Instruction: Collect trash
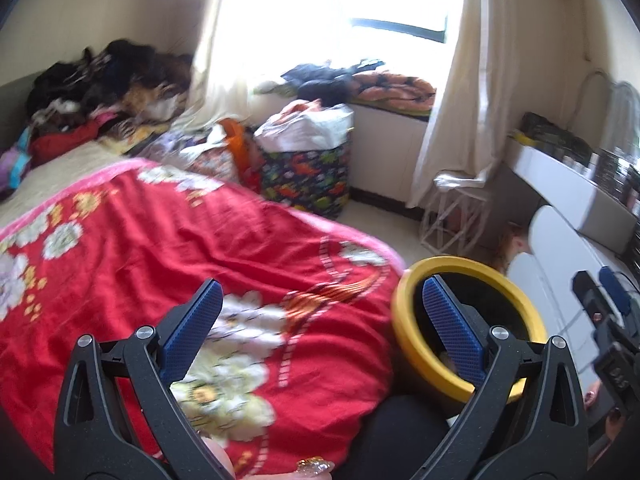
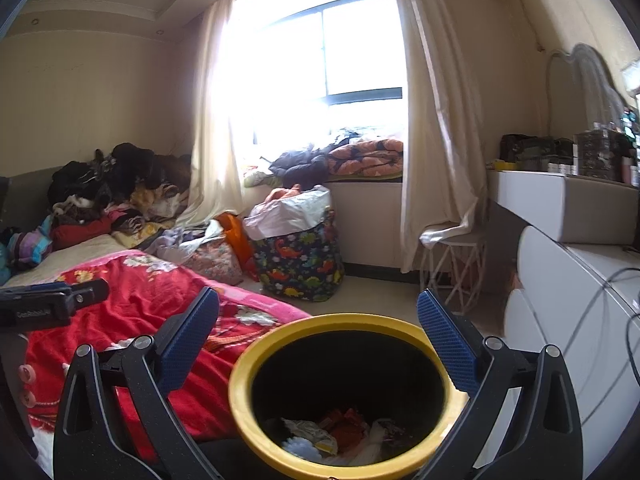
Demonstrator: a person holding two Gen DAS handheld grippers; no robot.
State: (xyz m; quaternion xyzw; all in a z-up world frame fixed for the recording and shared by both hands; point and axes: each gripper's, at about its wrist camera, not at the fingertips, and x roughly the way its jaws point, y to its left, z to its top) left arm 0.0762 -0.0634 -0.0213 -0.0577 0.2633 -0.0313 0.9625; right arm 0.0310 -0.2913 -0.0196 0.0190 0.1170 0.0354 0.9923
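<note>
A yellow-rimmed black trash bin (image 2: 248, 372) stands on the floor beside the bed; it also shows in the left wrist view (image 1: 404, 320). Crumpled trash (image 2: 336, 432) lies at its bottom: white paper, orange scraps, plastic. My right gripper (image 2: 318, 316) is open and empty, right above the bin's mouth. My left gripper (image 1: 320, 308) is open and empty, over the red floral blanket (image 1: 160, 240) with its right finger before the bin's rim. The other gripper shows at each view's edge (image 1: 604, 312) (image 2: 52, 304).
The bed carries a pile of clothes (image 2: 112, 188) at its head. A dinosaur-print bag (image 2: 300, 260) stuffed with white plastic stands by the window ledge. A white wire stool (image 2: 452, 272) and a white dresser (image 2: 560, 280) stand at the right.
</note>
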